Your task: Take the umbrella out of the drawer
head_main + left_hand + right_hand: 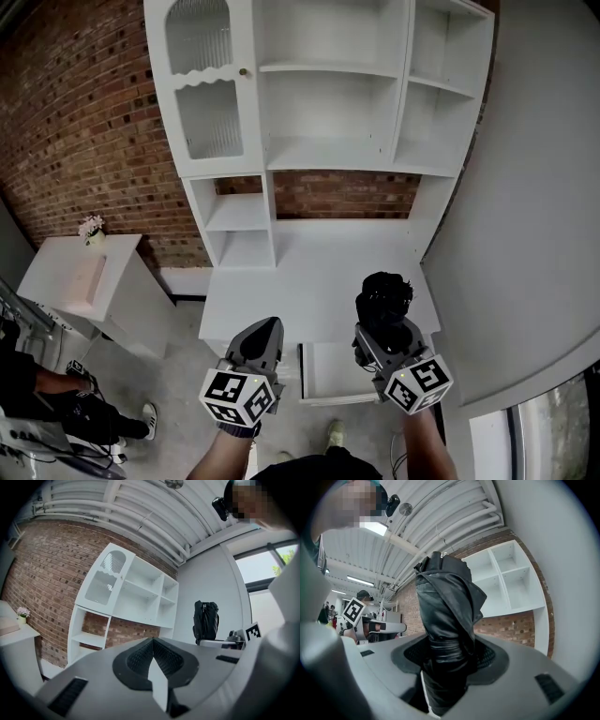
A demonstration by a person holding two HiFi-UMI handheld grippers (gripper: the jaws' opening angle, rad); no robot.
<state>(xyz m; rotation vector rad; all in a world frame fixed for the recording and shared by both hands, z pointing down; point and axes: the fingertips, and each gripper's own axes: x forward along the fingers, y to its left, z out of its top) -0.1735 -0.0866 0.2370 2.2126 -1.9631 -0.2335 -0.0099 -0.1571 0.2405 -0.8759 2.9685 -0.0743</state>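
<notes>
A black folded umbrella (382,298) stands upright in my right gripper (386,328), held above the white desk (300,272) and clear of the open drawer (328,375). In the right gripper view the umbrella (443,602) fills the middle, and the right gripper (447,656) is shut around its lower part. My left gripper (265,330) hovers to the left of the drawer, shut and holding nothing. In the left gripper view the left gripper (152,645) has its pads pressed together, and the umbrella (206,620) shows upright at the right.
A white hutch with shelves (319,94) rises behind the desk against a brick wall. A grey wall (525,234) closes the right side. A low white cabinet (75,277) with a small flower pot (92,228) stands left. A person's legs (66,408) show bottom left.
</notes>
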